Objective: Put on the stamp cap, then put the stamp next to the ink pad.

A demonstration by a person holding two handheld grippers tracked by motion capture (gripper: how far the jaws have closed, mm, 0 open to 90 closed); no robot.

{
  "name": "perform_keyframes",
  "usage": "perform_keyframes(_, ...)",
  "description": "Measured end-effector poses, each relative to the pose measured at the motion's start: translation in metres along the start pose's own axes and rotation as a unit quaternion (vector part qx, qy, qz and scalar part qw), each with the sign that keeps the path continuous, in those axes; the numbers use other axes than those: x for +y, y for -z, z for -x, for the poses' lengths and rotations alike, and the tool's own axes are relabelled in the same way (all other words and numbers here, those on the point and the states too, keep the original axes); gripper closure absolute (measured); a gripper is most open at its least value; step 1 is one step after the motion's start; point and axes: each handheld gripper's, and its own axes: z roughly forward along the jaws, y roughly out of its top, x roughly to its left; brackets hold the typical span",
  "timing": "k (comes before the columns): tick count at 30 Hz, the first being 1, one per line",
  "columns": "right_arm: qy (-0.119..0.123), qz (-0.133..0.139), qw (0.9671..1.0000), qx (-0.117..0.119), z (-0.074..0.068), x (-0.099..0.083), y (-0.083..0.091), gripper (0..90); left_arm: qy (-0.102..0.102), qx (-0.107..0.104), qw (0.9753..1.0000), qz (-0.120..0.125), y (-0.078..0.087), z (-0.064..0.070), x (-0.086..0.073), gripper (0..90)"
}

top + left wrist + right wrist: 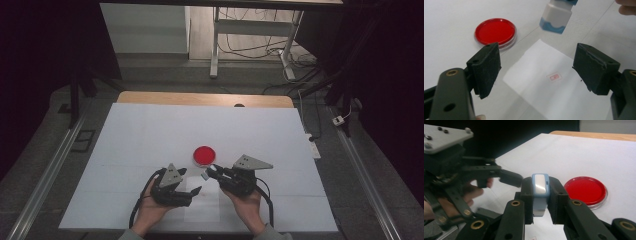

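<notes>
White table, desk frame, perhaps cables

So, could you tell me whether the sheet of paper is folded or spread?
Spread: the paper lies flat on the table, its red stamp mark facing up.

High view looks down over the table; both gripper views sit close and low, sharing the red dish.

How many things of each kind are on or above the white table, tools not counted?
Red ink pad: 1
Stamp, white and blue, held in the right tool: 1
Paper sheet with a red print: 1
Total: 3
</notes>
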Motion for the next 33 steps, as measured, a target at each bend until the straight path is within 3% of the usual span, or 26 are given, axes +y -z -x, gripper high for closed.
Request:
perform_keyframes(6, 0.003, 0.003, 1.0000, -0.007, 0.003, 0.001, 0.003, 75.5, 0.008, -0.013, 0.9999, -0.007, 0.019, -0.012, -0.010, 22.3)
perform_keyframes(19, 0.023, 0.005, 0.9995, -0.021, 0.012, 0.004, 0.010, 75.5, 0.035, 0.015, 0.9993, 0.000, 0.060, -0.035, -0.038, 24.0)
perform_keyframes(33, 0.027, -0.005, 0.9988, -0.040, 0.027, 0.005, 0.013, 75.5, 0.047, 0.026, 0.9986, -0.004, 0.076, -0.045, -0.054, 24.6)
